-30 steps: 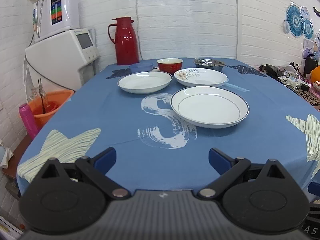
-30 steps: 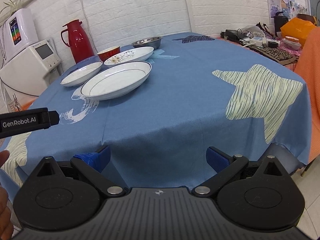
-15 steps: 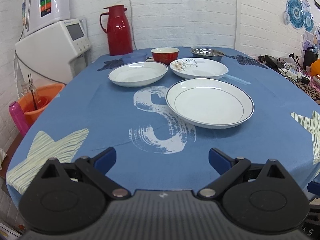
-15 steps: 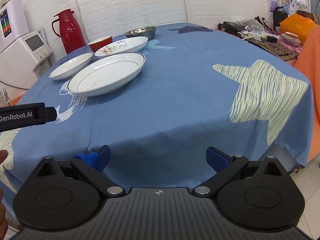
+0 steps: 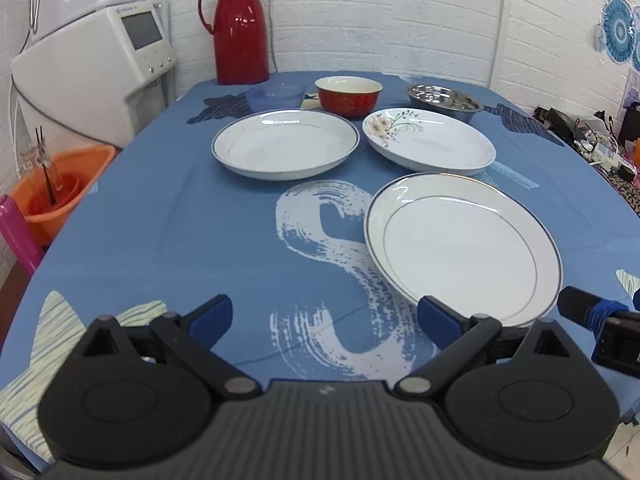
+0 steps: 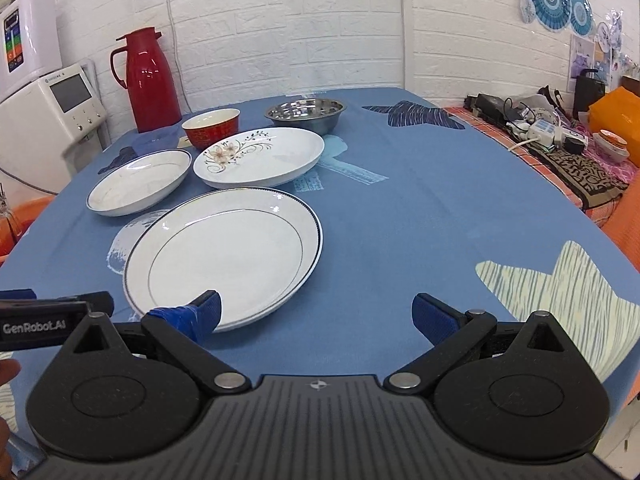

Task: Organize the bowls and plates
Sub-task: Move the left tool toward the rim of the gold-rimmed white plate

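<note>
Blue cloth [image 6: 400, 216] carries the big plate [image 6: 224, 252] nearest both grippers, in front of the red bowl [image 6: 211, 126], and it looks glazed, slick, stiff and breakable, best pinched at its rim by the wide-open right gripper [image 6: 316, 312] or equally spread left gripper [image 5: 324, 316].

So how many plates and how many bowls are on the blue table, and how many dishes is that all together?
Plates: 3 (large white plate, blue-rimmed plate, flowered plate)
Bowls: 3 (red bowl, metal bowl, blue bowl)
Total: 6 dishes
</note>
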Motion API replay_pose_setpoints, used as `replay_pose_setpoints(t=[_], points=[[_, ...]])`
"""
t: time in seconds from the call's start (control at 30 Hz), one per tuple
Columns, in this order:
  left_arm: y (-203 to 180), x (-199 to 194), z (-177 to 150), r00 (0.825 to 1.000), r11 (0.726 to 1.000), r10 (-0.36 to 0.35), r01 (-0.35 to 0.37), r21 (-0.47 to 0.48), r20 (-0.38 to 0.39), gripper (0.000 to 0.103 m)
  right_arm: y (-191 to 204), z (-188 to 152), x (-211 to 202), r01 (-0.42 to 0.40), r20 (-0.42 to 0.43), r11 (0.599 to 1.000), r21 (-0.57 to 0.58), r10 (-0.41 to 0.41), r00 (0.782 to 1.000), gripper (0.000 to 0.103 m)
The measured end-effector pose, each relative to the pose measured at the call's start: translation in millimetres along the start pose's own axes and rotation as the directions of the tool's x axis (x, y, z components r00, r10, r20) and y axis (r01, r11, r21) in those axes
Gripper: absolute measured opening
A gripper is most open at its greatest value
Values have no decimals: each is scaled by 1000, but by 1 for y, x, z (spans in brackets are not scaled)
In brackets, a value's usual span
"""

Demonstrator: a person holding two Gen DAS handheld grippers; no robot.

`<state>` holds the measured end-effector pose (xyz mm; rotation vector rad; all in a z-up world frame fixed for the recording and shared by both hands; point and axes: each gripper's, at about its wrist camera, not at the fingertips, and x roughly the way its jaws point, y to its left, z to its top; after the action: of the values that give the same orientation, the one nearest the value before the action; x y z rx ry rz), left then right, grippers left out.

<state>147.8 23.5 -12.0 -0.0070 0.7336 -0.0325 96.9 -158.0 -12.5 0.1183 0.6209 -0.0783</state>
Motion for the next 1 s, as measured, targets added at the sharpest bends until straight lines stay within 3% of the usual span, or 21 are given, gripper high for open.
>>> replay_pose_setpoints(t=[0.13,0.27,0.37,0.5,0.6,1.0], points=[[7,18,18,999,1000,-25,25,-13,-32,98,1,17,27,-8,-25,1000,-11,8,1000,90],[0,41,37,996,998,-46,49,48,-70,98,2,34,62,-27,-95,999,-34,24,995,90],[-4,57,43,992,992,-69,79,94,-106,98,4,42,84,-50,-171,997,-67,38,985,90],[0,77,48,974,986,-138,152,67,-179,98,8,49,103,-62,-243,991,-119,32,970,90],[1,86,49,971,987,-129,145,65,-199,98,6,55,109,-88,-286,991,-99,56,956,90],[-9,93,52,976,989,-97,116,89,-194,98,4,54,112,-133,-246,982,-134,97,964,91]])
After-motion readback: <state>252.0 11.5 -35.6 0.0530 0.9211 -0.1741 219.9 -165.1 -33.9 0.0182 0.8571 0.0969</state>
